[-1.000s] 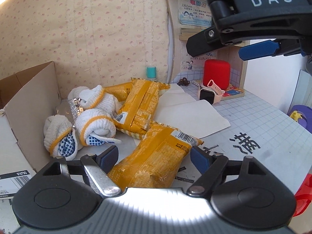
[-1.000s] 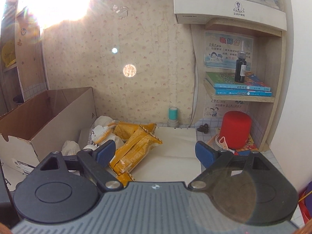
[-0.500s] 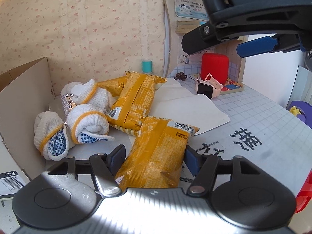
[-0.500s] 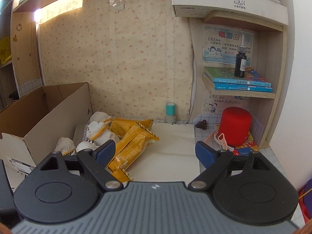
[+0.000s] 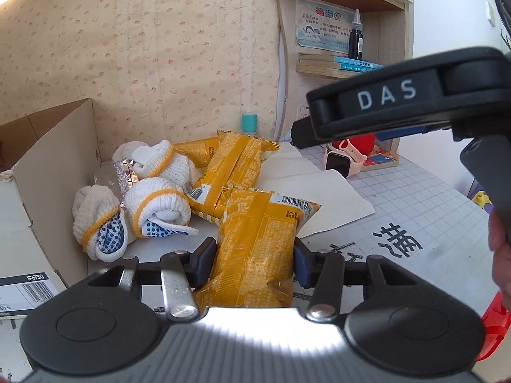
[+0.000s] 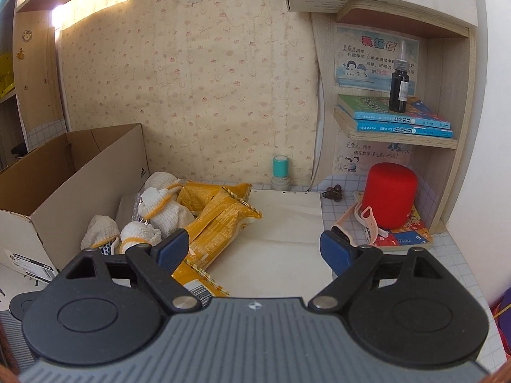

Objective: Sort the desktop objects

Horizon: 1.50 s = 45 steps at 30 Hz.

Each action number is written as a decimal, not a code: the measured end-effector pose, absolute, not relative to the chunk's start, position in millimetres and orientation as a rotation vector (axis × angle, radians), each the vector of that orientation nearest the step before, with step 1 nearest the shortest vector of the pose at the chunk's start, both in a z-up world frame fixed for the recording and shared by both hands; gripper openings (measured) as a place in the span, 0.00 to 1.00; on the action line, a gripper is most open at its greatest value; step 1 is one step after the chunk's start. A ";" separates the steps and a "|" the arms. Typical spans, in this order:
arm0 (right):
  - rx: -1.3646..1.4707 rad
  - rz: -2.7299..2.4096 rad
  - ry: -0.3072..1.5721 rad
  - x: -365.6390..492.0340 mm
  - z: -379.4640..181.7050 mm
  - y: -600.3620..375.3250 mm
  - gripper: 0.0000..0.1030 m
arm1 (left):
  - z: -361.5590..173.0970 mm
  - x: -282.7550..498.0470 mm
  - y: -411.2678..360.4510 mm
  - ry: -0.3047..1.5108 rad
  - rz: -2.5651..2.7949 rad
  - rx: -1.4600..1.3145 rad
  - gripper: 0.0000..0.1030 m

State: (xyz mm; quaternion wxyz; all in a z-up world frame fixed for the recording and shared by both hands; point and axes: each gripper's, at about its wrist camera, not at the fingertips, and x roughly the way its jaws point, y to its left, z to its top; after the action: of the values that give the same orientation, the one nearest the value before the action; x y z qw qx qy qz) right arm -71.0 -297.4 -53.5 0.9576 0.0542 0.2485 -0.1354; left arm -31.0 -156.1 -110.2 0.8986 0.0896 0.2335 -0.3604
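The left gripper (image 5: 254, 260) was closing on the nearest yellow snack packet (image 5: 255, 249). A second before, its jaws had stood wide on either side of the packet; now both pads pressed against the wrapper's sides, and the film had creased at the near end. The packet lay on the desk mat (image 5: 415, 198), its far end resting against a second yellow packet (image 5: 236, 166), so it had probably not been lifted yet. That suggested the pick was nearly secured, with the carry to come.

The right gripper (image 6: 252, 249) stayed wide open with nothing between its pads, hanging over the white paper sheet (image 6: 281, 233) and a little lower than before.

Beyond the held packet lay three rolled white gloves (image 5: 156, 204) beside the open cardboard box (image 5: 54, 166), a likely destination for sorted items. Farther back stood a red cylinder (image 6: 391, 194) with a pink-strapped watch (image 5: 343, 161) in front of it, and a teal-capped stamp (image 6: 281, 172) against the wall.
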 end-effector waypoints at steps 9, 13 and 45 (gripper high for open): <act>0.168 -0.233 0.553 -30.0 -69.0 -294.4 0.84 | -86.0 -43.9 -126.1 0.429 -0.627 0.146 0.50; 0.160 -0.241 0.570 -7.7 -75.3 -289.0 0.84 | -77.9 -49.5 -110.8 0.407 -0.573 0.127 0.50; 0.052 -0.259 0.571 10.6 -82.8 -283.9 0.49 | -64.2 -51.7 -85.2 0.348 -0.506 0.077 0.50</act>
State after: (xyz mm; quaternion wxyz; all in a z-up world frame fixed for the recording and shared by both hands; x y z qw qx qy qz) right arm 10.6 -283.9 -82.8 0.9509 0.0257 0.2808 -0.1276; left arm -51.7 -85.2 -64.2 0.9524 0.0381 0.1713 -0.2492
